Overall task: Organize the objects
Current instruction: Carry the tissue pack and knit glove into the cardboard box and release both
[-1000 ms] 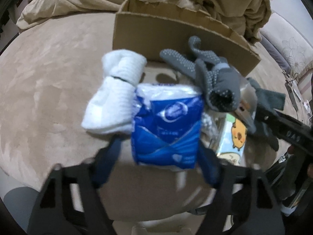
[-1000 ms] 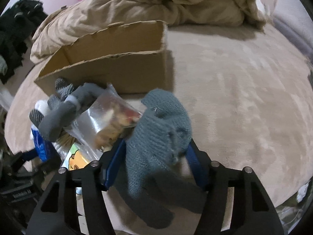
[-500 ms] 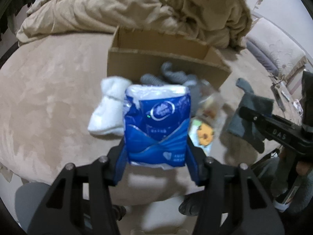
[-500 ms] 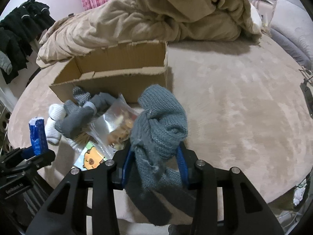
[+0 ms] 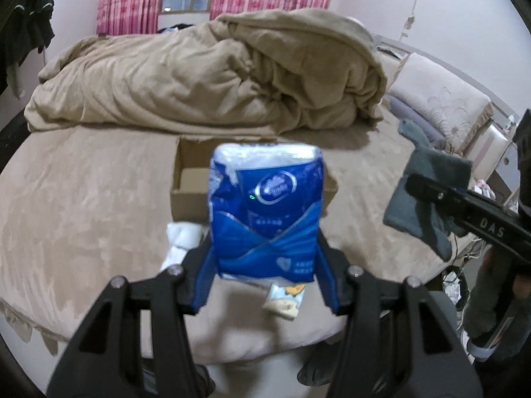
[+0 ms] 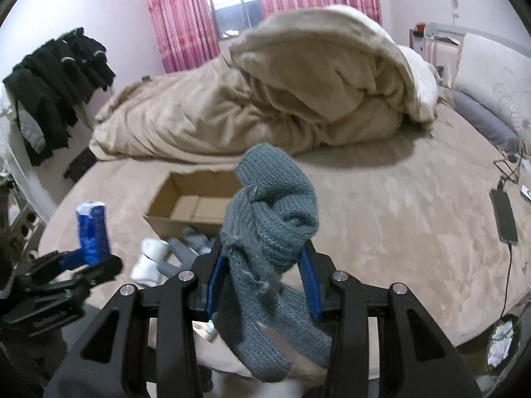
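Lifting both loads clear of the bed (image 5: 83, 199), we have risen well above the pile since a second ago: the blue tissue pack (image 5: 267, 212), which then sat low among the other things, now hangs high in front of the open cardboard box (image 6: 186, 199), and the grey knit glove (image 6: 272, 229) has come up with it. We judge the picking stage done for these two, with the carry to the box next. Our left tongs (image 5: 265, 265) are pinching the tissue pack at its lower sides, opened only to the pack's width, with the pack upright. Our right tongs (image 6: 262, 282) are clamped on the bunched middle of the knit glove, whose cuff droops toward 6 o'clock. Left on the bed at 7 o'clock of the box lie the white rolled sock (image 6: 151, 258) and the dotted grey gloves (image 6: 189, 242), with a cartoon snack packet (image 5: 285, 298) nearer us.
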`<state>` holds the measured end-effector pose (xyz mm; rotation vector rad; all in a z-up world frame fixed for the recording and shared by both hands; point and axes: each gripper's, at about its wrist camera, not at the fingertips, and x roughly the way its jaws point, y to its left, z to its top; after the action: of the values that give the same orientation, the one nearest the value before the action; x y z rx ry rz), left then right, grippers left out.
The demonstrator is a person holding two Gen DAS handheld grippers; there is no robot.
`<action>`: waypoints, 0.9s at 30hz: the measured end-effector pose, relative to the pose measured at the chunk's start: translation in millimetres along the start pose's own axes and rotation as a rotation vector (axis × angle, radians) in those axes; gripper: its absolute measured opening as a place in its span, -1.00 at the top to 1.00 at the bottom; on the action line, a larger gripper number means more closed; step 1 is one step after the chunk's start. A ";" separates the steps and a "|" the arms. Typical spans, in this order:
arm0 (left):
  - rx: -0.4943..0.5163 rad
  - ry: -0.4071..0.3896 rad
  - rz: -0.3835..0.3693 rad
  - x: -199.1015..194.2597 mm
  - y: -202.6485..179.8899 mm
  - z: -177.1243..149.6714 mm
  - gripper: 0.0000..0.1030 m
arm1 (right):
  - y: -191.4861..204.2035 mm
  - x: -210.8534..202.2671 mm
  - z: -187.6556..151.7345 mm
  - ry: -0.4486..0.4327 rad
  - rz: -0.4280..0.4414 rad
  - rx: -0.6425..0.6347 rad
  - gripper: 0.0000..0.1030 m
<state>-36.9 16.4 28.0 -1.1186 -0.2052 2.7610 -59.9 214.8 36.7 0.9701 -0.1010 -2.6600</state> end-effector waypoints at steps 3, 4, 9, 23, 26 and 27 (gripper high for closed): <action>0.008 -0.013 -0.009 2.4 -1.4 14.7 -0.04 | 4.7 0.0 10.9 -0.017 0.002 -0.015 0.18; 0.010 -0.017 -0.009 4.6 -2.4 20.3 -0.04 | 5.9 1.2 13.7 -0.019 -0.003 -0.020 0.18; 0.041 -0.005 -0.021 25.1 -6.1 43.9 -0.04 | 11.3 18.4 32.8 -0.017 -0.010 -0.063 0.18; 0.053 0.071 -0.058 151.3 9.5 80.2 -0.05 | -16.1 136.0 57.6 0.077 -0.036 -0.040 0.17; 0.046 0.104 -0.066 176.5 18.0 83.3 -0.05 | -17.2 158.0 53.3 0.092 -0.016 -0.042 0.16; 0.037 0.116 -0.070 184.8 21.6 83.7 -0.06 | -17.8 165.0 51.9 0.099 -0.012 -0.042 0.15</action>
<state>-228.4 25.5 -41.7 -1.2338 -0.1741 2.6187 -217.1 178.7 -28.2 1.0893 -0.0170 -2.6086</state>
